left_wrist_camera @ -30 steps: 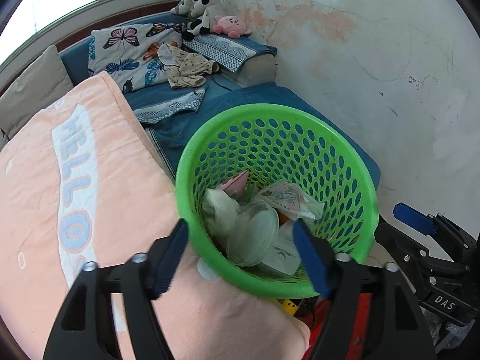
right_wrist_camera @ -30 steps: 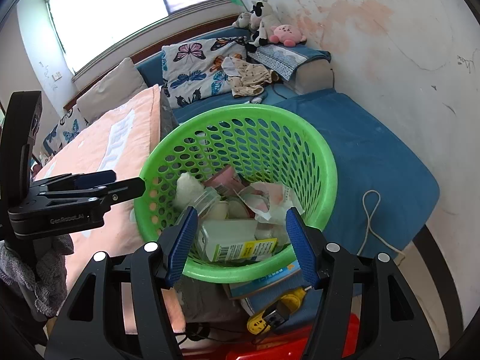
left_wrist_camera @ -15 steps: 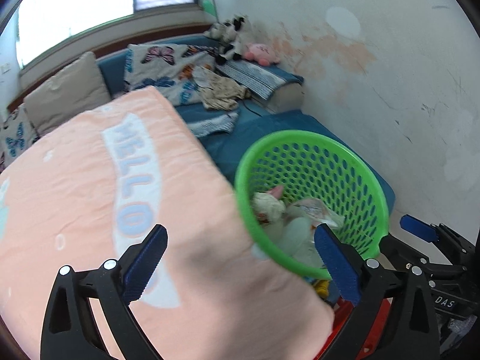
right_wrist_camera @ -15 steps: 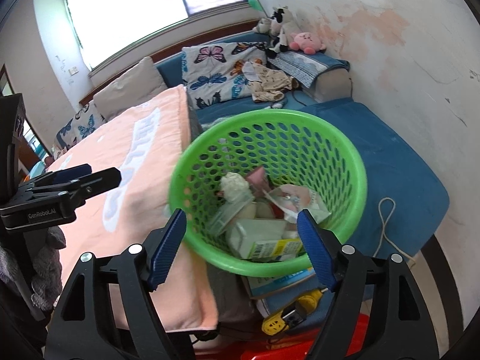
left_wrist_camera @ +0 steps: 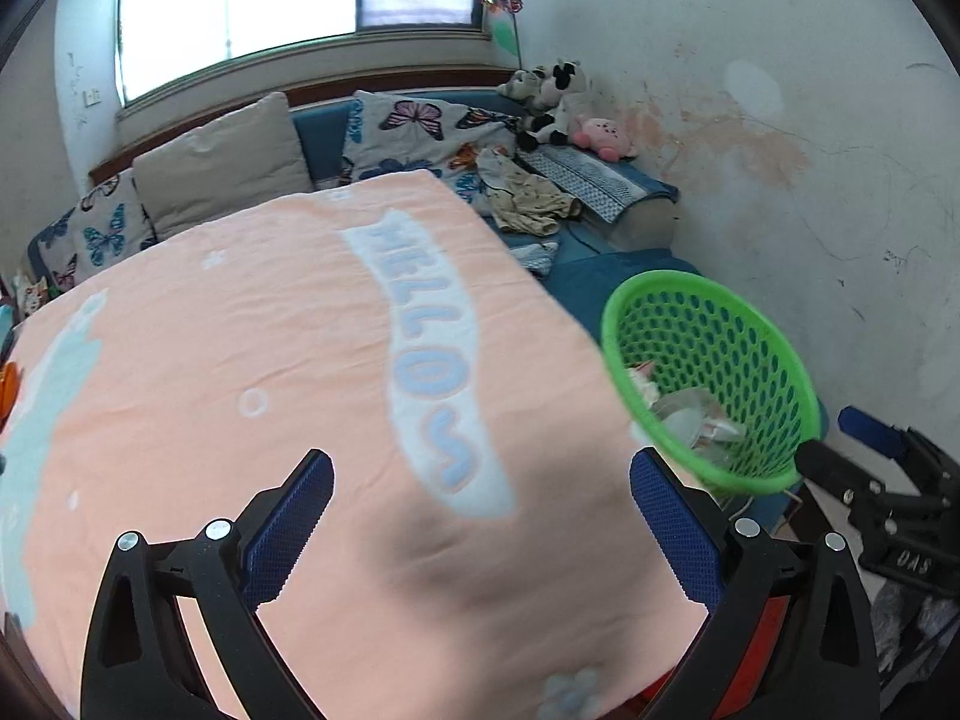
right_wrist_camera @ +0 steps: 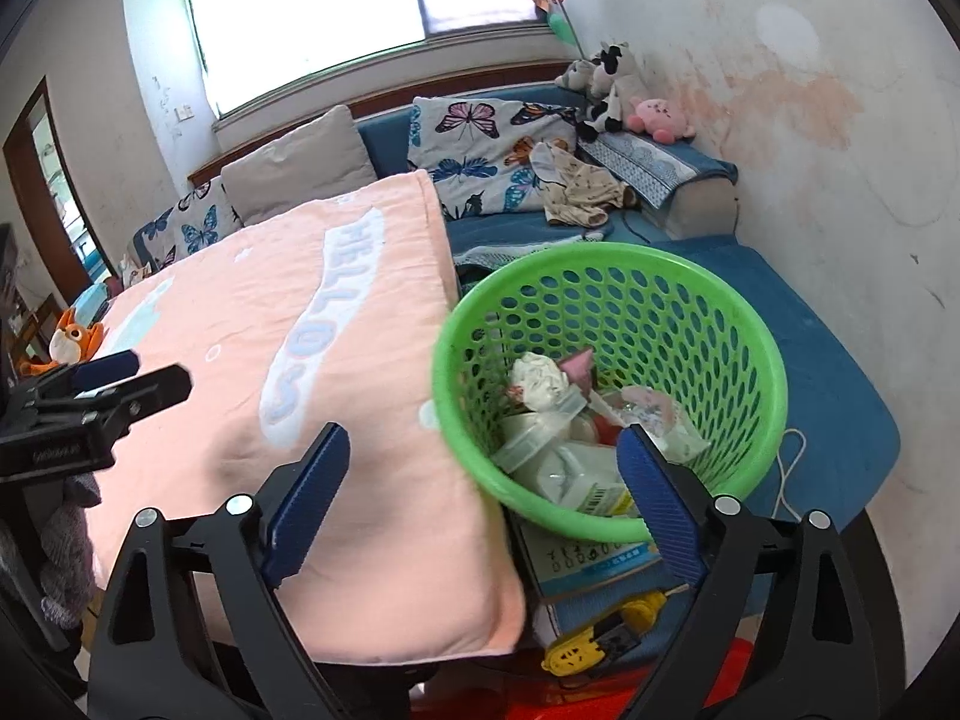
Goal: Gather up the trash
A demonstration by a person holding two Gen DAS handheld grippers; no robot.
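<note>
Since a second ago the left tongs (left_wrist_camera: 480,516) have swung away from the green basket (left_wrist_camera: 774,414), which has slid from mid-view to the right, and now hang over the peach "HELLO" blanket (left_wrist_camera: 300,360) on the tabletop, spread wide and holding nothing. The right tongs (right_wrist_camera: 480,504) are likewise wide apart and empty, straddling the blanket's edge and the basket's near rim. The trash (right_wrist_camera: 558,450), a crumpled tissue, plastic tubs and wrappers, lies inside the basket beside the tabletop.

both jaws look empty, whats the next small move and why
Probably swing the left gripper further left over the peach "HELLO" blanket to look for more trash. Both grippers stand open and empty, the right gripper too, and the green perforated plastic basket already holds scraps.
</note>
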